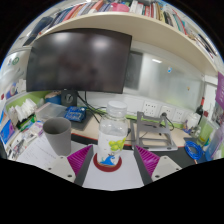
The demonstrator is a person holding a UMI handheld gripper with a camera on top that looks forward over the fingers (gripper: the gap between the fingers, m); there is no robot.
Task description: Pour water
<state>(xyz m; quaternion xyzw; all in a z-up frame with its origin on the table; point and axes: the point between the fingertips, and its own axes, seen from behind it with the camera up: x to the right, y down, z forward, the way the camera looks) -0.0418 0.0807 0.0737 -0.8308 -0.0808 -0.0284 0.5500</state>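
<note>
Bottle (115, 131) stands between the open claw (113, 165); grey cup (57, 136) beside.

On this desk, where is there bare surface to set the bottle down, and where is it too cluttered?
Bare desk shows between the grey cup and the bottle, and a smaller strip right of the bottle before the metal stand. Behind, under the monitor, and at both far sides it is crowded with small items. The bottle stands on a red coaster between the open gripper fingers.
</note>
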